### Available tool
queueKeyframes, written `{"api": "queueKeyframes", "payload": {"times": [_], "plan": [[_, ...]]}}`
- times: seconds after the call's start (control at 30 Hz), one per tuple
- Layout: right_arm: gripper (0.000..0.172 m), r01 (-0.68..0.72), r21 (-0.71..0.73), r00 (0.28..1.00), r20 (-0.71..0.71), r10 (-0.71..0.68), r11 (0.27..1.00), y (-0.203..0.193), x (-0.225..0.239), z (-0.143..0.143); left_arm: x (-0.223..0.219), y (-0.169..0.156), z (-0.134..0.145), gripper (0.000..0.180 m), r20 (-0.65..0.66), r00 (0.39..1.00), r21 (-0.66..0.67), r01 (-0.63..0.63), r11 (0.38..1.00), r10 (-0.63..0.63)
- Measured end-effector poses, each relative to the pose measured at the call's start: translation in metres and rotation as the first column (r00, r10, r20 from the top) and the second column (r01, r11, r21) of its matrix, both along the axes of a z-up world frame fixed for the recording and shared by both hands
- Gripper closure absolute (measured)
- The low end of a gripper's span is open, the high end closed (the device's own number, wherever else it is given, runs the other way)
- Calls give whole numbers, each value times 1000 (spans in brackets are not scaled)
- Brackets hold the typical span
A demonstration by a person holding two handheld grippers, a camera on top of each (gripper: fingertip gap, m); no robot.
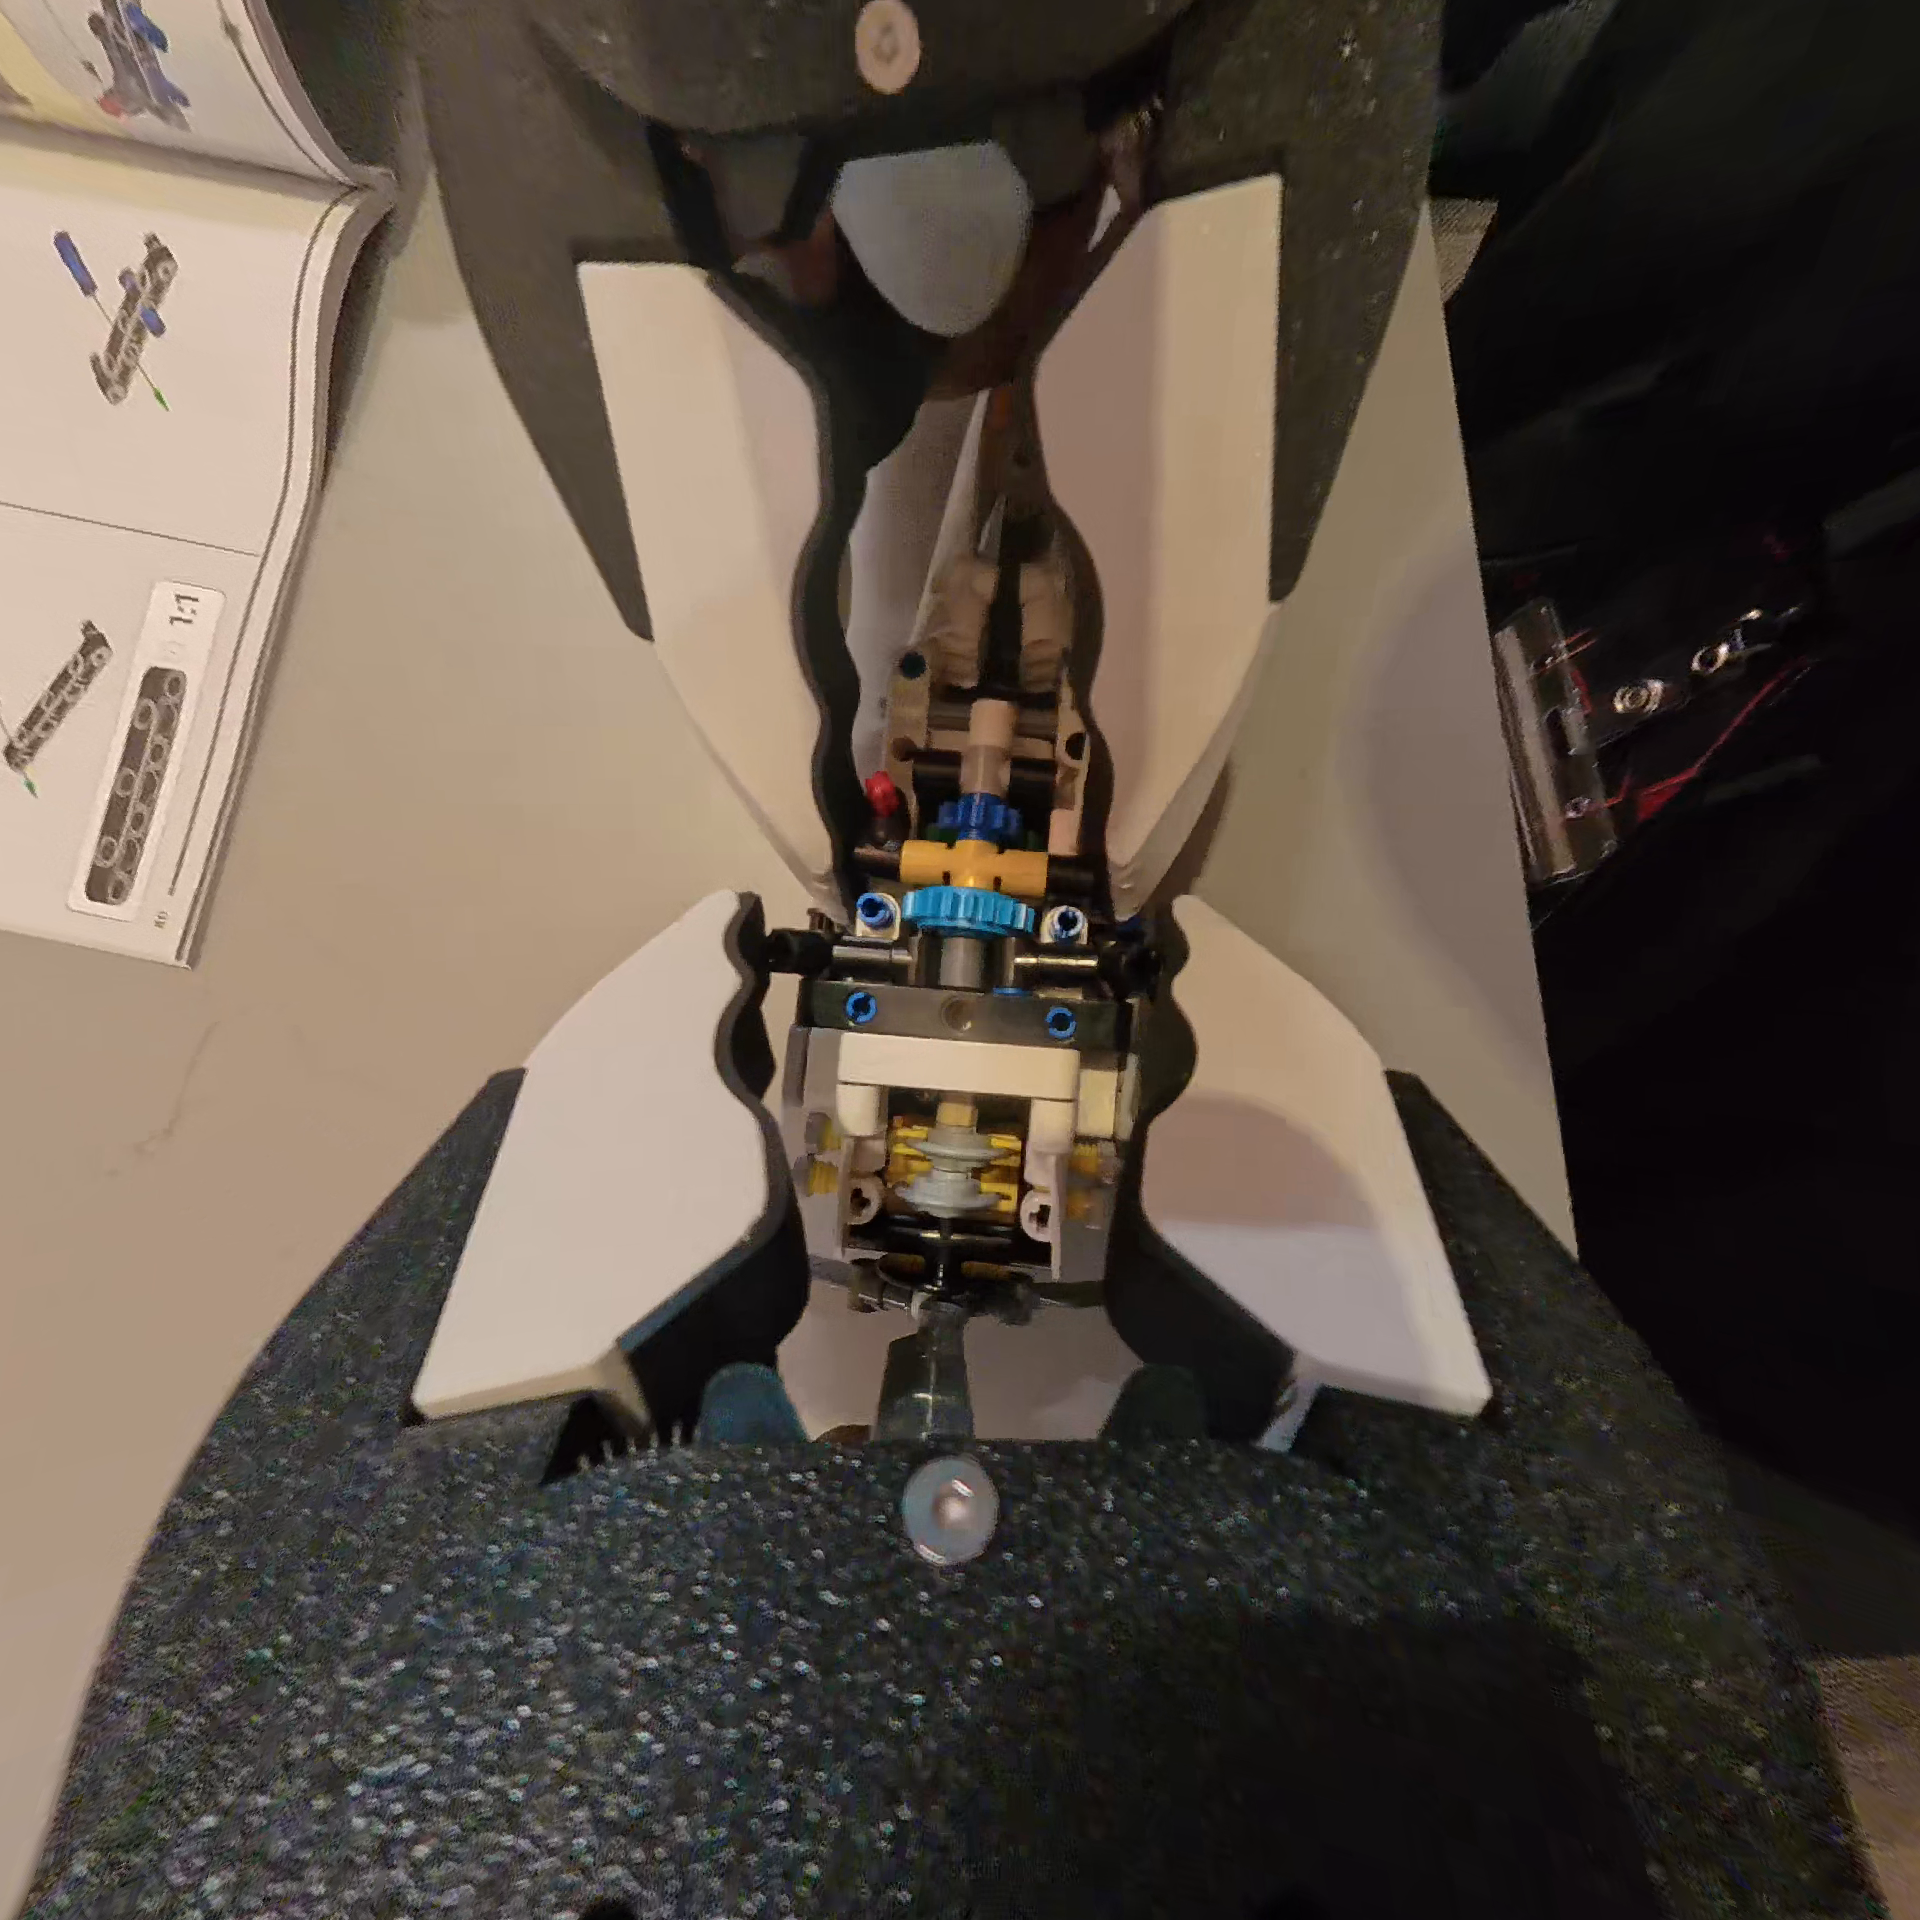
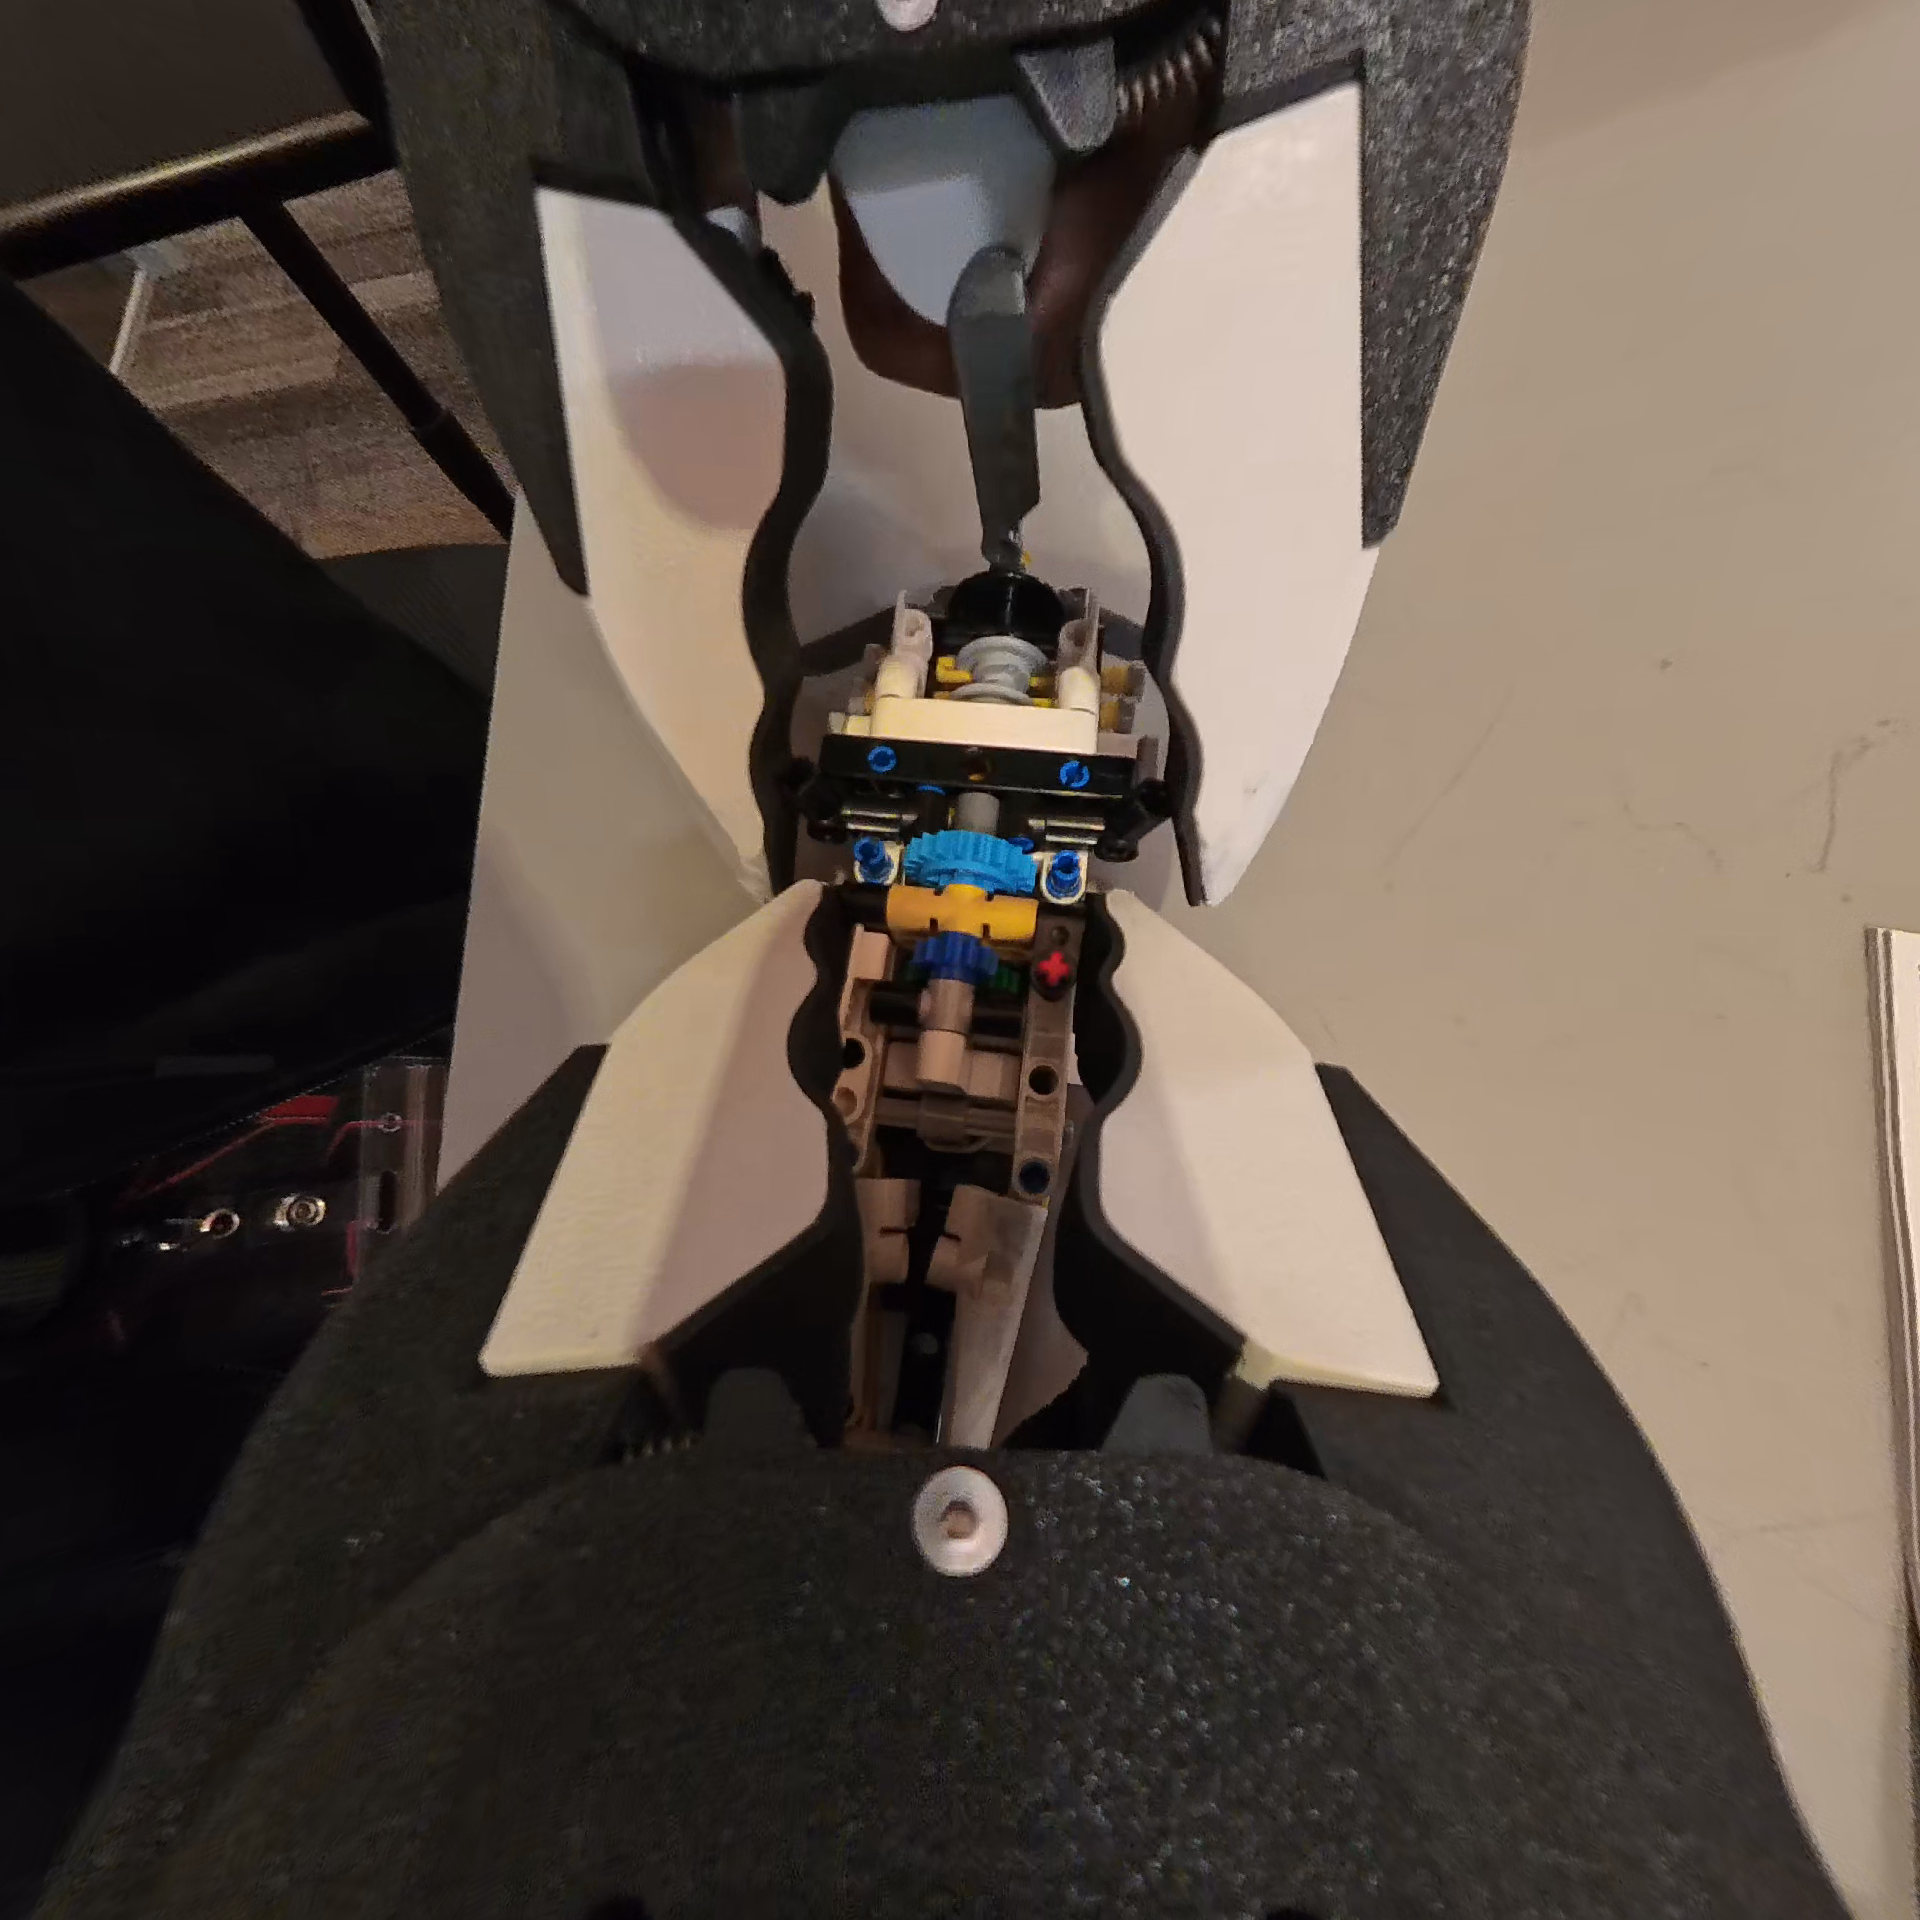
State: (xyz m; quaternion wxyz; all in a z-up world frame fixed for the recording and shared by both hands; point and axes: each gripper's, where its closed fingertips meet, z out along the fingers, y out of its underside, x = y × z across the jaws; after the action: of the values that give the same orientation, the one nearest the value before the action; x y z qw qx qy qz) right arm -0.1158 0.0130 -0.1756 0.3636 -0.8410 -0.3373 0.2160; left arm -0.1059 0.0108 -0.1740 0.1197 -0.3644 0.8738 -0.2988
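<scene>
I am gripping the brick gear assembly [image 1: 961, 1039] from opposite ends: left tool [image 1: 956, 966] clasping its black-and-white end, right tool [image 2: 961, 935] clamping its tan end.

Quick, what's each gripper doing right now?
Left gripper: around the brick model at its white end; grip cannot be told.
Right gripper: closed on the brick model's tan end.
</scene>
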Motion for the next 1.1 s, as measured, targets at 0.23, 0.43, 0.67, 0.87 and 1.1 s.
{"api": "queueKeyframes", "payload": {"times": [0.23,0.43,0.67,0.87,1.1], "plan": [[128,20,43,998,51,-22,999,5,4,0,3,6,1,109,133,989,167,39,985,-61],[127,8,18,999,31,-8,1000,4,0,-1,0,6,0,109,53,999,101,3,995,-9],[127,24,40,998,49,-26,999,5,1,0,-1,8,1,108,84,991,229,86,970,-107],[128,14,27,999,31,-15,1000,5,-2,0,-3,9,1,109,24,999,177,25,984,-30],[127,26,22,999,32,-27,999,6,-3,-1,-7,10,0,109,5,996,237,90,967,-94]]}}
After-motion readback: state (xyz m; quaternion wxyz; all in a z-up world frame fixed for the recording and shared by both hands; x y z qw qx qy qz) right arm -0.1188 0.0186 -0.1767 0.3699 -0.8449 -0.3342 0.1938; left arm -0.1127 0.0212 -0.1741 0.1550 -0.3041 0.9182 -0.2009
